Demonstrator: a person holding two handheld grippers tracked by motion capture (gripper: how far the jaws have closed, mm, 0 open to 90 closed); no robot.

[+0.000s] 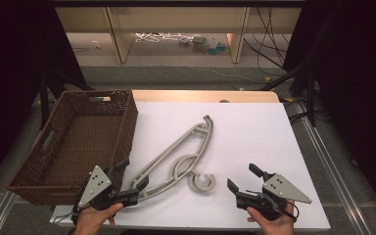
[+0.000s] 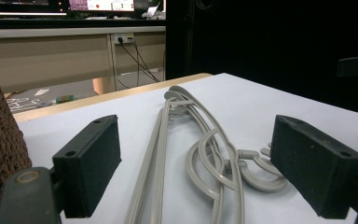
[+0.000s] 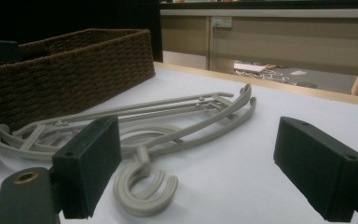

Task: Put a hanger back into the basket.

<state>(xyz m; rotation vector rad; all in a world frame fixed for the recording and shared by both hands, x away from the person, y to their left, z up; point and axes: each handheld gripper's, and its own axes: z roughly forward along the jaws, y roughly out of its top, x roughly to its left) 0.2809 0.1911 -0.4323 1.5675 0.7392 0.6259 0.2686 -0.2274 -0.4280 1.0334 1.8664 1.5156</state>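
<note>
The grey plastic hangers [image 1: 178, 156] lie flat on the white table top [image 1: 254, 132], stacked one on the other, with their hooks [image 1: 202, 182] curling toward the person's side. To the left of them stands a brown woven basket [image 1: 78, 142], and nothing can be seen inside it. The left gripper [image 1: 136, 175] is low at the near end of the hangers; its jaws stand wide apart. In the left gripper view the long bars of the hangers [image 2: 158, 168] run between the two black jaws, but the pads do not press on them. The right gripper [image 1: 242, 177] rests a little to the right of the hooks, also with its jaws open and with nothing between them; in the right gripper view the hooks [image 3: 144, 189] lie just in front of the left jaw. In my judgement the work is at its very beginning: the hangers are not yet lifted, and nothing is yet in the basket. What is left is probably everything: to close on the hangers, to raise them and to carry them over the rim of the basket.
</note>
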